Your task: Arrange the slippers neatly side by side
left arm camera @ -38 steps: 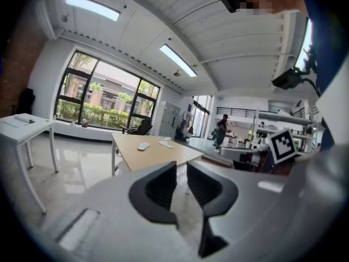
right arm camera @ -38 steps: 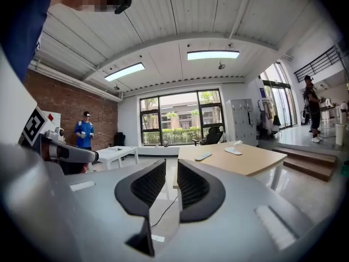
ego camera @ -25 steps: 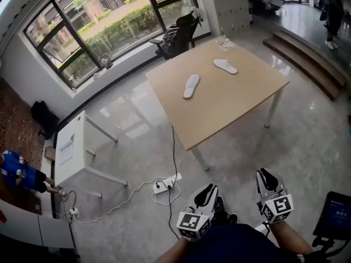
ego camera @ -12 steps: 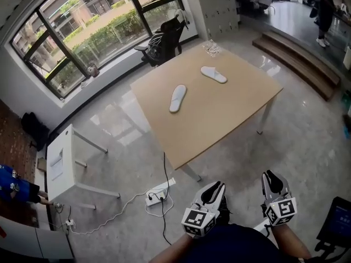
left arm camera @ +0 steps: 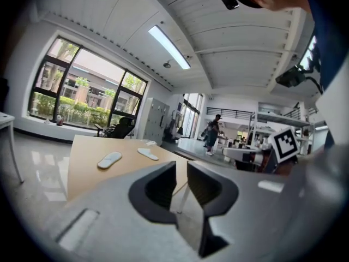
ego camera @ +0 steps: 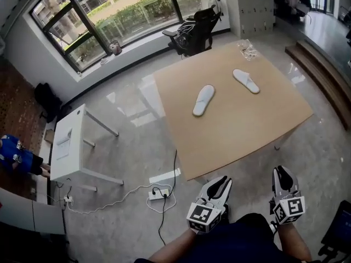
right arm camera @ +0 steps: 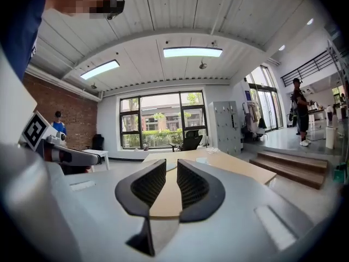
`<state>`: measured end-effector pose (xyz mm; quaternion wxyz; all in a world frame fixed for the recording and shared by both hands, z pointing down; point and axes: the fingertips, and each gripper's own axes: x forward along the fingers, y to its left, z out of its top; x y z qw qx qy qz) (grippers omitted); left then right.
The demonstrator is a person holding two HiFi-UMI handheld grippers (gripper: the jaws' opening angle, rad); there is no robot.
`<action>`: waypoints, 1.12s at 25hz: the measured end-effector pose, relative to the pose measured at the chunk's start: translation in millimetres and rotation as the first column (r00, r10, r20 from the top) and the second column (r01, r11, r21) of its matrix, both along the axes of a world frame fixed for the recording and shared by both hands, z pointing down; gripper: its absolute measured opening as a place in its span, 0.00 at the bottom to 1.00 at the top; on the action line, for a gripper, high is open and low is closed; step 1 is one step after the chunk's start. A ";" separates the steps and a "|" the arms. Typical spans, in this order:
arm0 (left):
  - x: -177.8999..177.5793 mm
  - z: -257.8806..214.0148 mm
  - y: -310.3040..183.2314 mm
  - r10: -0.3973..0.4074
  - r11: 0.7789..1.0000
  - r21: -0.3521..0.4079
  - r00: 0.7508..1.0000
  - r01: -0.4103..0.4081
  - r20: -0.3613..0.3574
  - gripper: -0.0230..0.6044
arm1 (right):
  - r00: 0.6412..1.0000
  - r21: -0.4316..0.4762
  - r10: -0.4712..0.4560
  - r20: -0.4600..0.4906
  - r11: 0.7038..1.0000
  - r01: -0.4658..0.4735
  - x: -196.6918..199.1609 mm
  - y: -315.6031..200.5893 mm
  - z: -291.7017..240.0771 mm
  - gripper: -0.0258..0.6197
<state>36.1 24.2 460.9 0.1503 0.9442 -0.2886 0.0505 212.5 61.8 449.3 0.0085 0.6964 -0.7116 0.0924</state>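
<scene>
Two white slippers lie apart on the wooden table [ego camera: 263,125]. One slipper [ego camera: 204,100] points lengthwise near the table's middle, and the other slipper [ego camera: 246,81] lies angled farther right. In the left gripper view they show as the nearer slipper [left arm camera: 109,159] and the farther slipper [left arm camera: 148,154]. My left gripper [ego camera: 221,183] and right gripper [ego camera: 282,175] hang low in front of the table's near edge, well short of both slippers. The left gripper [left arm camera: 181,171] and the right gripper [right arm camera: 171,168] each hold nothing, their jaws close together.
A white side table [ego camera: 68,144] stands to the left, with a power strip [ego camera: 159,192] and cables on the floor near the wooden table's corner. A black office chair [ego camera: 197,26] stands behind the table. Steps [ego camera: 323,75] rise at right. A person [left arm camera: 212,132] stands far off.
The view has shifted, so the table now sits closer and more to the right. Both grippers stay low in front of me. The slippers have not moved on the table.
</scene>
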 end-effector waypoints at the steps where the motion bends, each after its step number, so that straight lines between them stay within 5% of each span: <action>1: -2.0 -0.7 -4.9 -0.024 1.000 -0.009 1.000 0.024 0.000 0.14 | 1.000 -0.004 -0.022 0.001 1.000 0.022 -0.1 -9.9 -1.3 0.15; 8: 9.8 -12.8 -43.3 -0.225 0.974 -0.011 0.974 0.225 0.014 0.14 | 0.976 0.001 -0.216 0.003 0.976 0.216 11.2 -80.0 -2.6 0.15; 16: 45.6 -11.3 -59.5 -0.448 0.894 0.022 0.893 0.448 0.032 0.14 | 0.867 0.006 -0.497 0.018 0.868 0.497 14.3 -149.8 -3.9 0.15; 23: 63.4 -18.2 -70.8 -0.583 0.812 0.028 0.812 0.583 0.005 0.14 | 0.809 0.010 -0.587 0.044 0.810 0.587 36.3 -186.5 -3.2 0.15; 28: 69.2 -16.2 -79.4 -0.633 0.773 0.046 0.774 0.632 0.019 0.14 | 0.762 0.050 -0.647 0.034 0.762 0.645 37.4 -209.3 -5.4 0.15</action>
